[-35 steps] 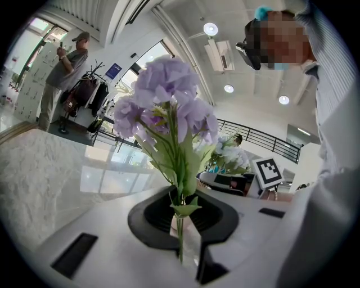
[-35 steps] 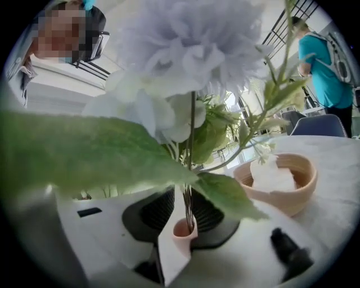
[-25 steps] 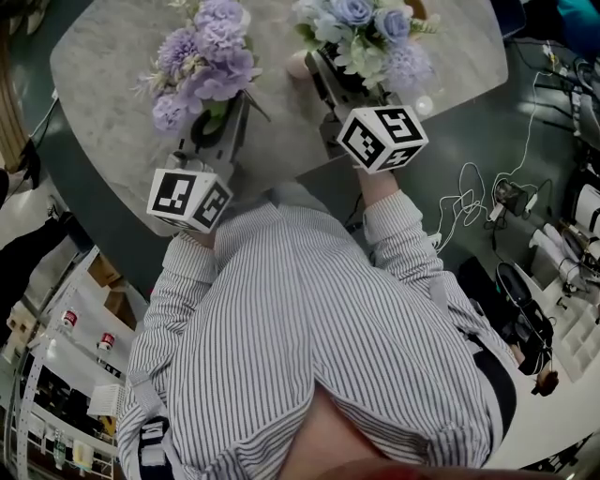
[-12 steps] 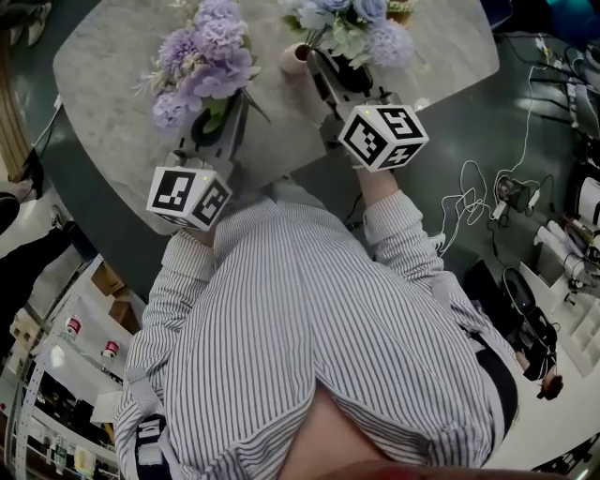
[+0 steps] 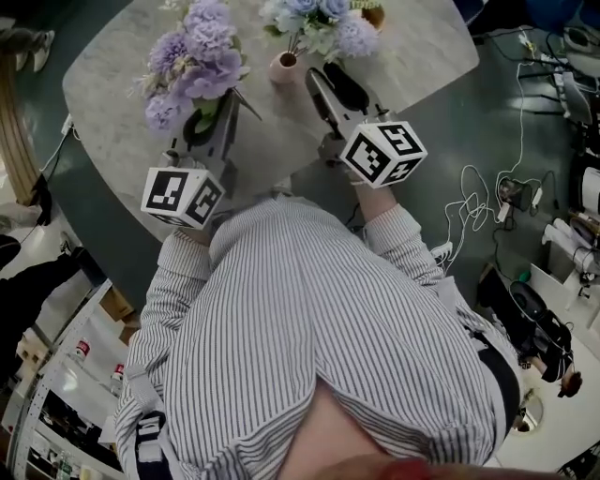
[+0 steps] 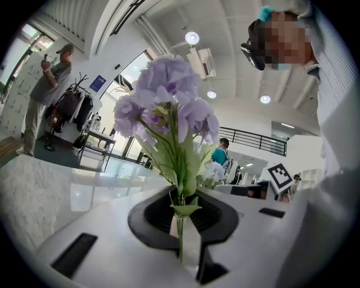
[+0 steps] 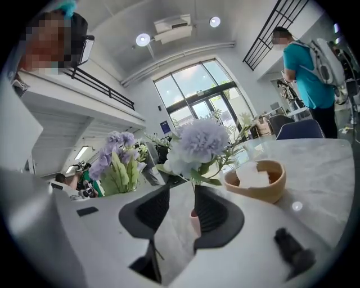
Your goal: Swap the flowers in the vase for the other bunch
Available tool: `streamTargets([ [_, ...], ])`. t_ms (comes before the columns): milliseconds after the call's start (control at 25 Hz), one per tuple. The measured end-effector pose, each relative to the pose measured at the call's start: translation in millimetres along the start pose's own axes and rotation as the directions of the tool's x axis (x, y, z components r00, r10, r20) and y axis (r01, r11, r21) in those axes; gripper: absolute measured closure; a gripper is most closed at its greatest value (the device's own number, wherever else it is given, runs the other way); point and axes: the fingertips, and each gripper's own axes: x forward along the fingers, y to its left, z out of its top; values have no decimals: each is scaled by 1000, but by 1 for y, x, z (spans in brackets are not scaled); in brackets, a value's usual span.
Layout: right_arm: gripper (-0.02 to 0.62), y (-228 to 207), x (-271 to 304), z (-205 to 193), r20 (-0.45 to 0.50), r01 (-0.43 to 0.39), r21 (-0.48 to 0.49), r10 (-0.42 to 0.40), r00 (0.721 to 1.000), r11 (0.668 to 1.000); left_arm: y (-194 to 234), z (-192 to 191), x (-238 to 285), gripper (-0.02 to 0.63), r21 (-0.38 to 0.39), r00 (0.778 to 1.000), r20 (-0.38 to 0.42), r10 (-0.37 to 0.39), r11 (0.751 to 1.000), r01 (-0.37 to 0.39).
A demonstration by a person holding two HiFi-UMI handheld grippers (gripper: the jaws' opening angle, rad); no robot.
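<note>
Left to right. The left gripper (image 5: 207, 119) reaches out almost level from a striped sleeve (image 5: 178, 262), over the near left edge of the grey table (image 5: 112, 103). Its jaws are drawn close and pinch the green stems (image 6: 179, 228) of the purple bunch (image 5: 192, 61), which stands upright above the pads. The right gripper (image 5: 328, 79) points slightly downward across the near edge, toward the middle of the table. Its jaws have just been opening and now stand spread wide, with nothing pressed between the pads. The pink vase (image 5: 284, 67) stands just beyond the jaw tips and to their left, apart from them. It carries the blue-and-white bunch (image 5: 314, 17). A tan bowl (image 7: 256, 181) sits farther right, near the far edge.
</note>
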Motion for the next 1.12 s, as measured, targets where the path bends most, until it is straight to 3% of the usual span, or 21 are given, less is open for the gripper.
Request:
streamTargets([
  [480,541,19,-17,21,63,-27,-87,32,997,996,-8,13,1,552,23,998,45,-36,999,35],
  [1120,577,48,-29,26,94,-48,-99,57,994,994,-16,12,0,552,-8,996,39,-80,997,80],
])
